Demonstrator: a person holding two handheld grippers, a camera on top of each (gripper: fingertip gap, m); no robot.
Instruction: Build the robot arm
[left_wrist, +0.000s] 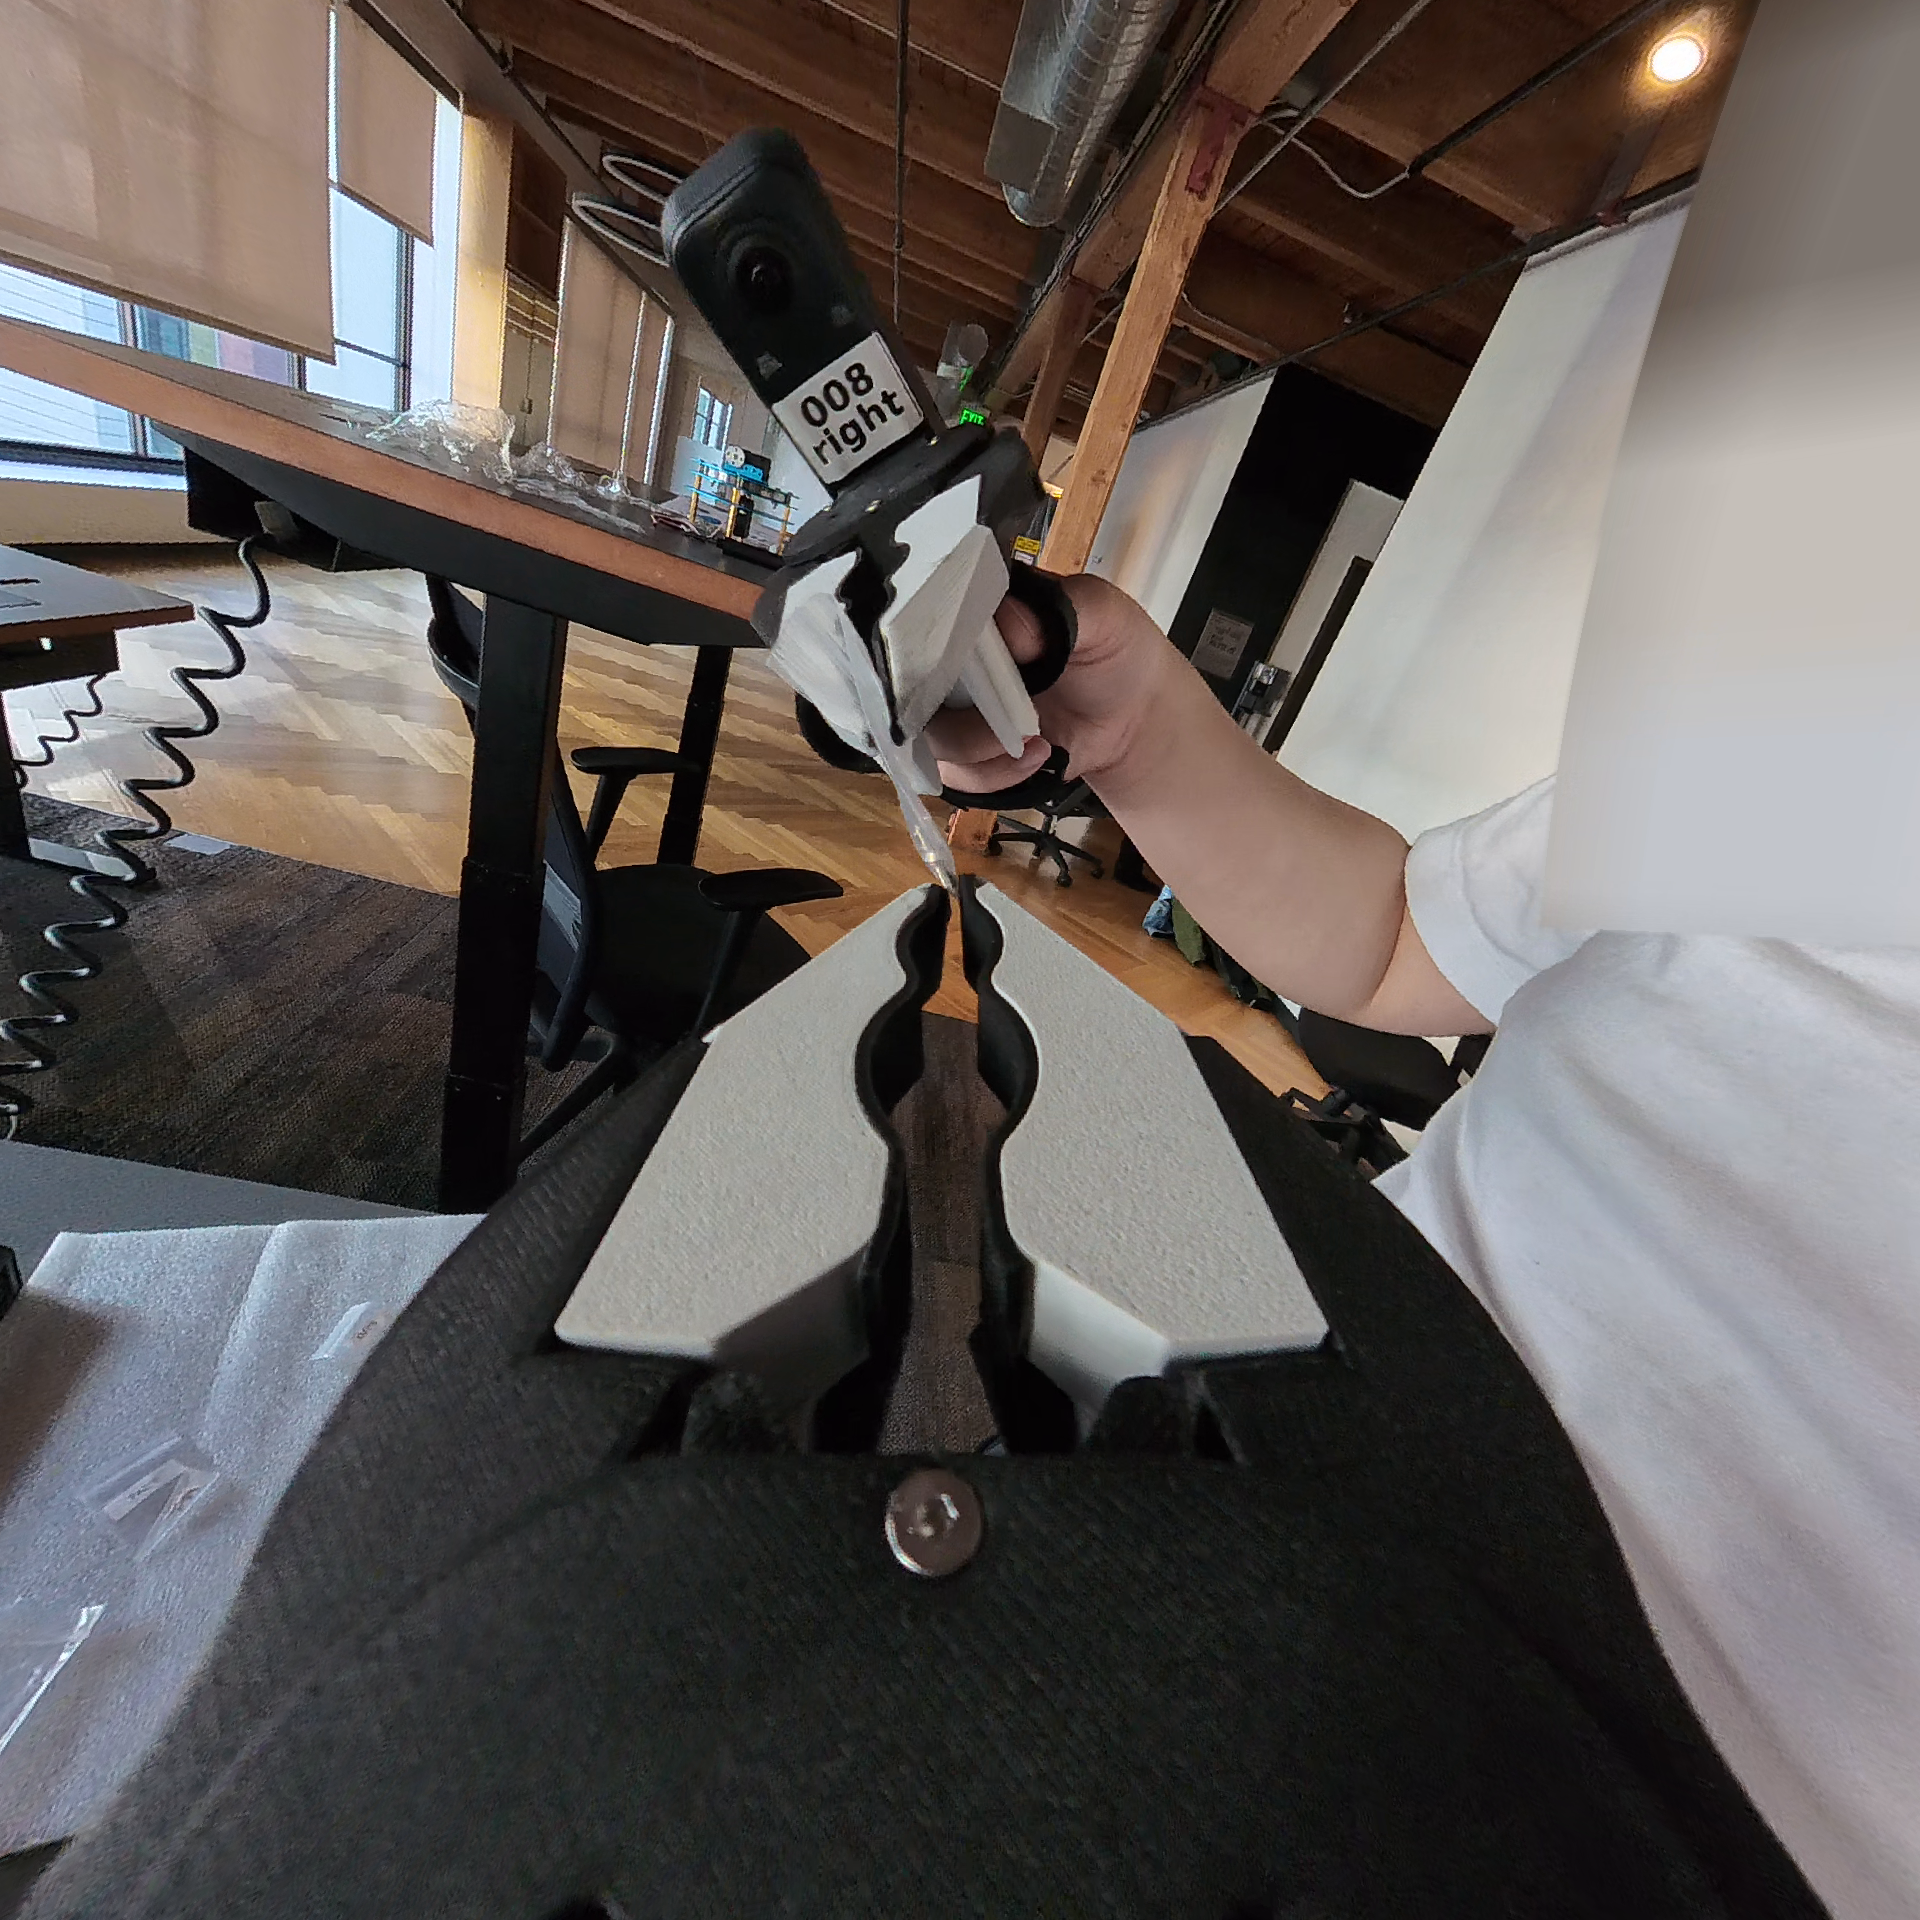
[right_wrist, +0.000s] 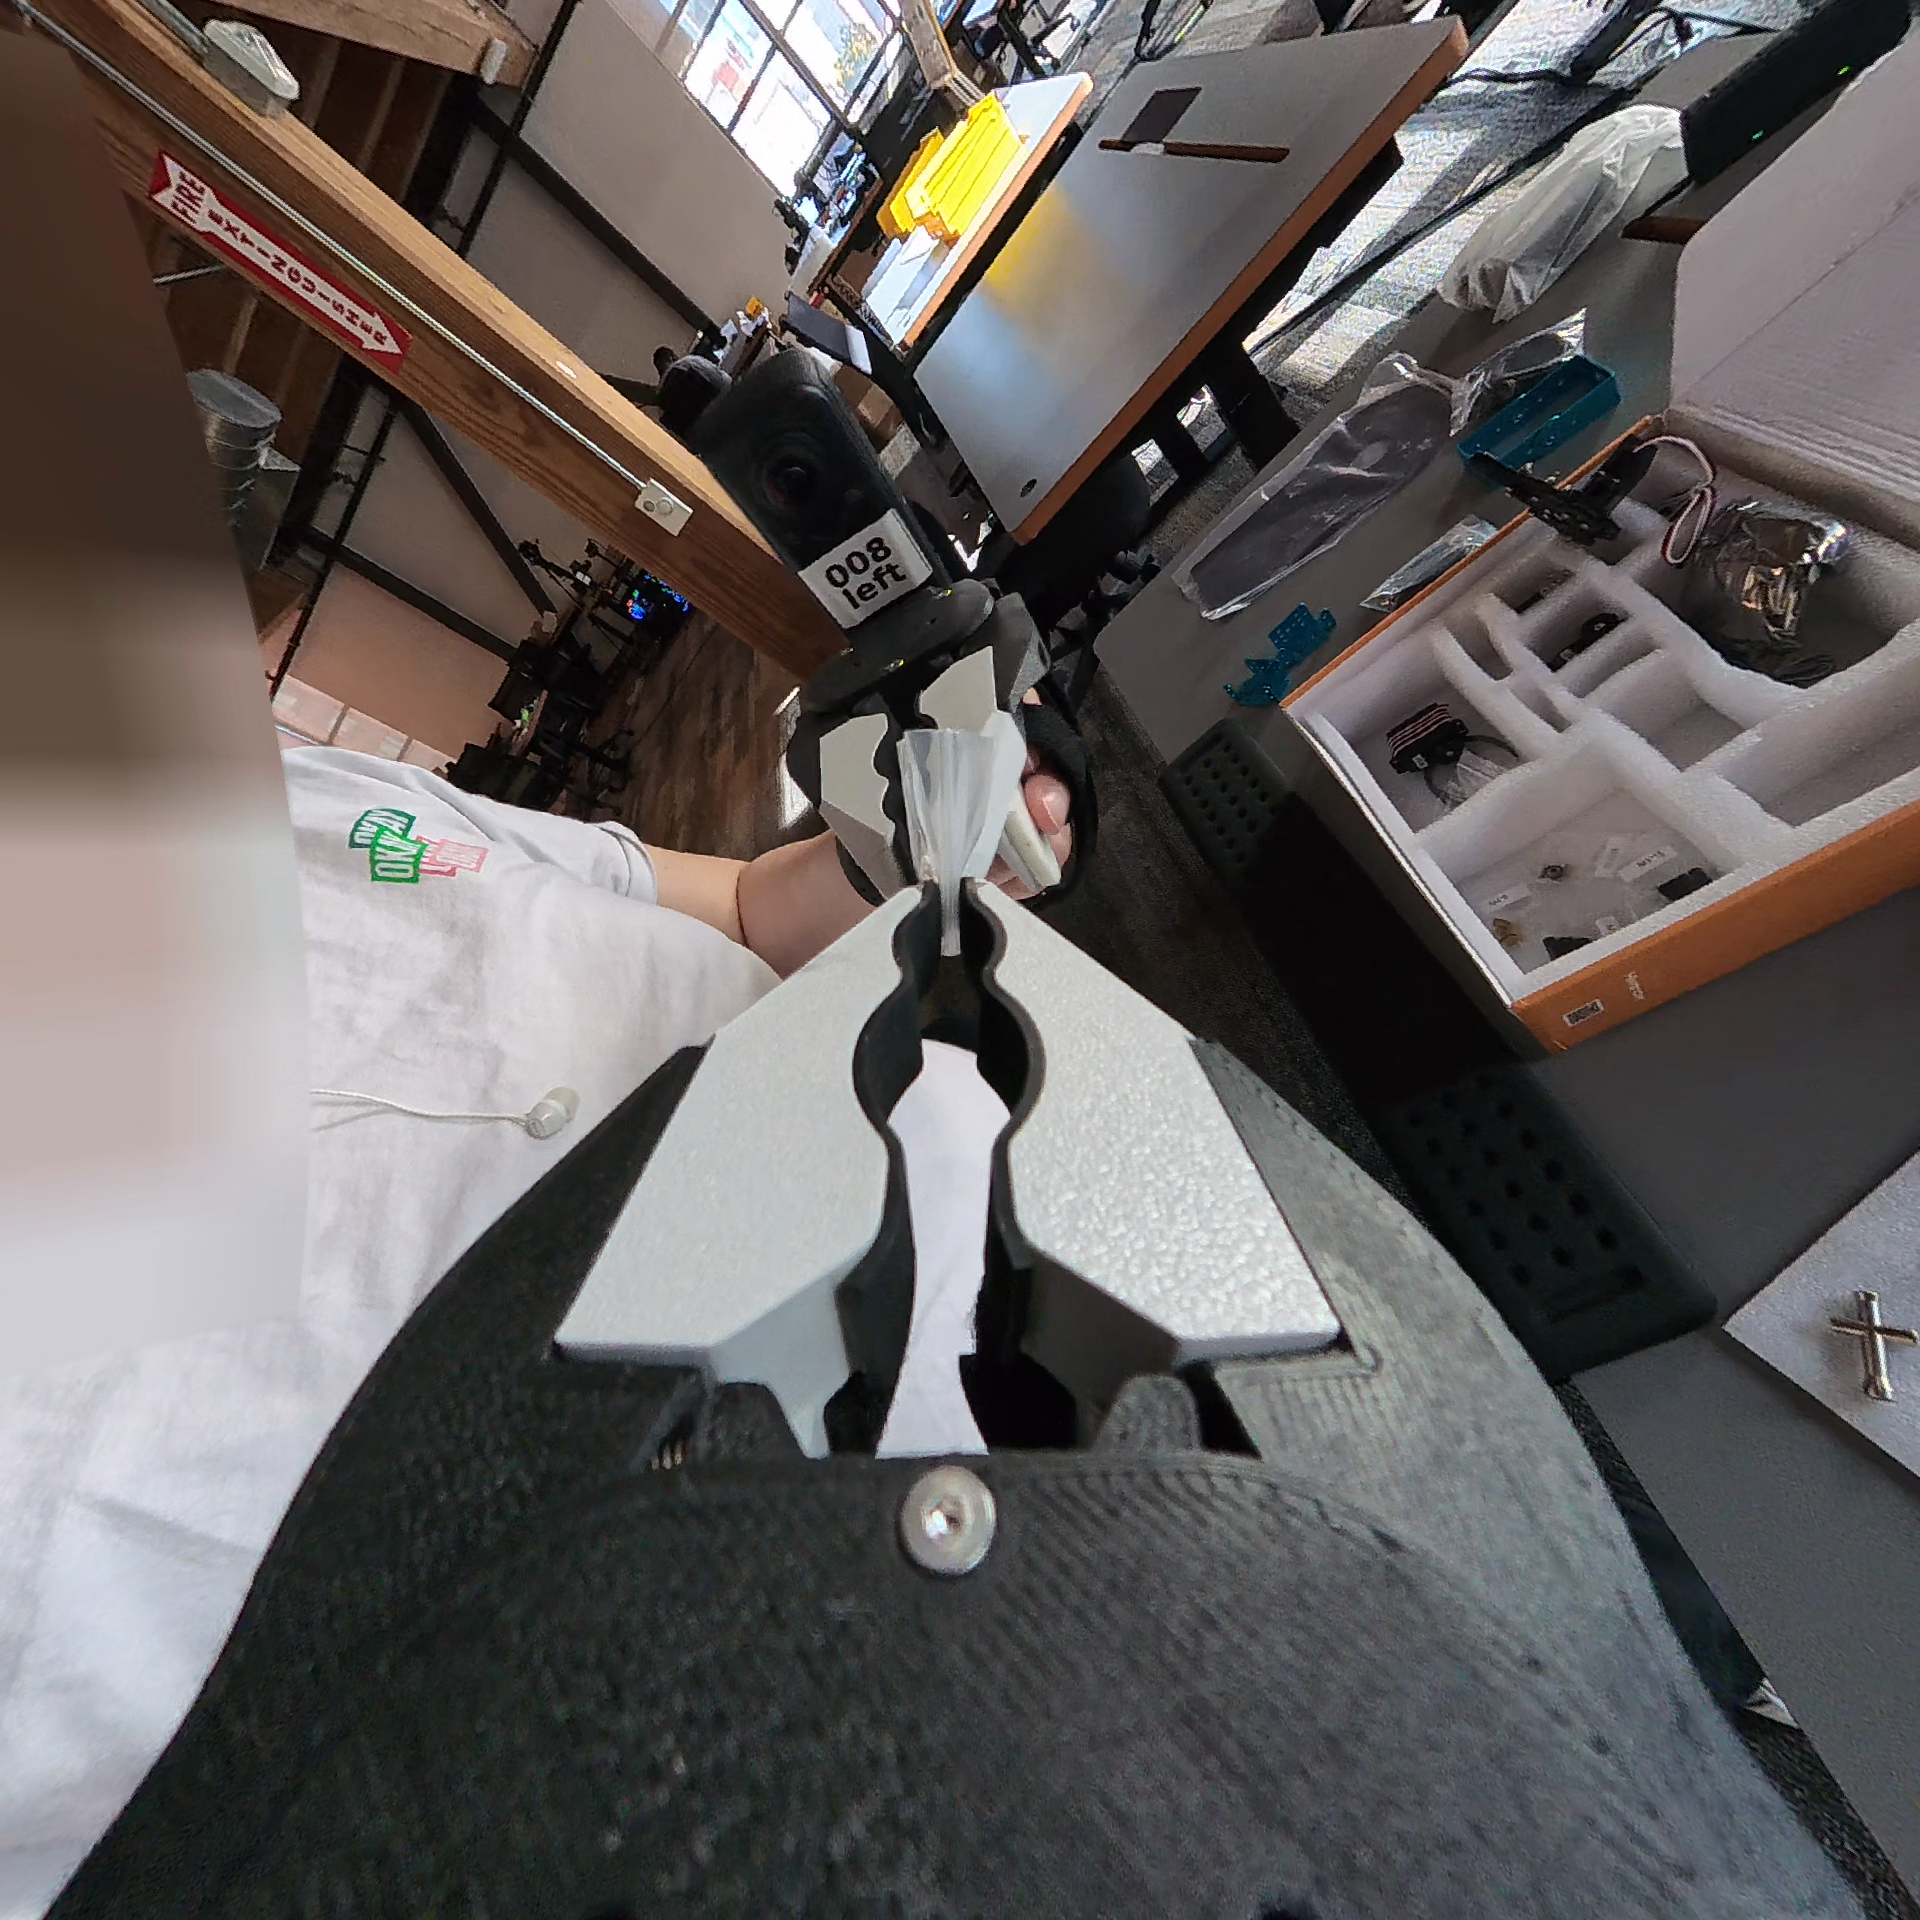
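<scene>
1. Both tools are up in the air and face to face, with a small clear plastic bag (right_wrist: 943, 821) stretched between their tips.
2. In the left wrist view, the left tool (left_wrist: 951, 902) is nearly closed at the tips, pinching one thin end of the bag at 12 o'clock; farther back the wavy black pads stand apart.
3. The right tool (right_wrist: 948, 902) looks much the same in its own view: tips squeezed together on the other end of the bag, which fans out toward the opposite tool.
4. Seen from the left wrist, the right tool hangs at about 12 o'clock, gripped by a bare hand (left_wrist: 1081, 686), the film running down from it as a thin strip.
5. What the bag contains cannot be made out; it is too small and glossy.
6. Off at 2 o'clock in the right wrist view, a foam-lined kit box (right_wrist: 1621, 748) sits open on the table (right_wrist: 1766, 1122), with a small cross-shaped metal tool (right_wrist: 1870, 1340) lying at 4 o'clock.
7. Risks, as a judgement: both grips are on slick film at the very tips, so a sharp pull could slip one end free or tear the film, and anything inside would drop well away from the table.
</scene>
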